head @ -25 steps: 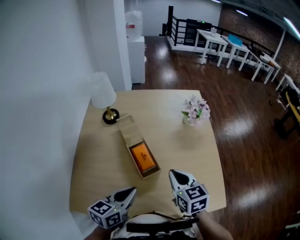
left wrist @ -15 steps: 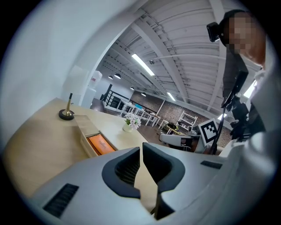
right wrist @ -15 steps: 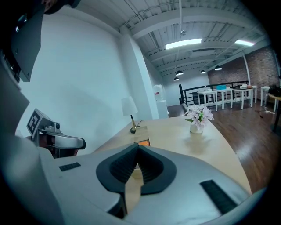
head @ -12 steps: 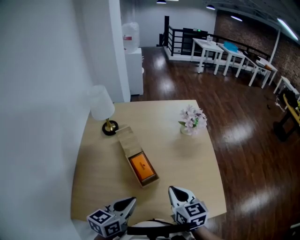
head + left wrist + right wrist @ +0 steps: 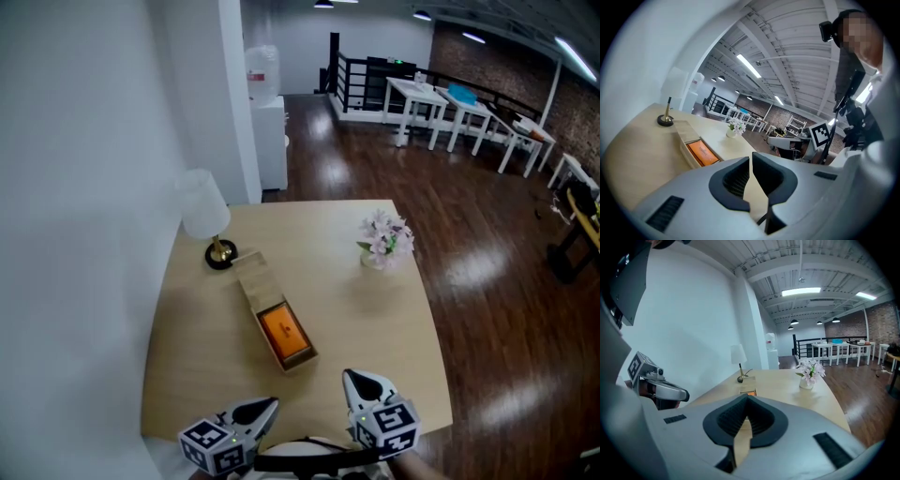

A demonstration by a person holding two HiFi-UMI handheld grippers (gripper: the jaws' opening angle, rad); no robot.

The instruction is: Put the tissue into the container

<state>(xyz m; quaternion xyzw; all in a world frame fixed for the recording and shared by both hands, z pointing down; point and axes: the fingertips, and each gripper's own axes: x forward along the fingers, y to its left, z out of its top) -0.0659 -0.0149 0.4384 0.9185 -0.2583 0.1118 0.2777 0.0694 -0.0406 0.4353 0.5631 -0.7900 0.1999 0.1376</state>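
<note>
The long wooden container point(image 5: 253, 270) lies in the middle of the tabletop point(image 5: 361, 314). An orange tissue pack point(image 5: 285, 330) sits inside its open end, the end nearer the person. The left gripper point(image 5: 267, 405) and the right gripper point(image 5: 354, 378) hang over the near edge of the tabletop, apart from the container. Both have their jaws pressed together with nothing between them. A white lamp point(image 5: 204, 202) stands just past the far end of the container. A small vase of pink flowers point(image 5: 384, 236) stands off to the right.
</note>
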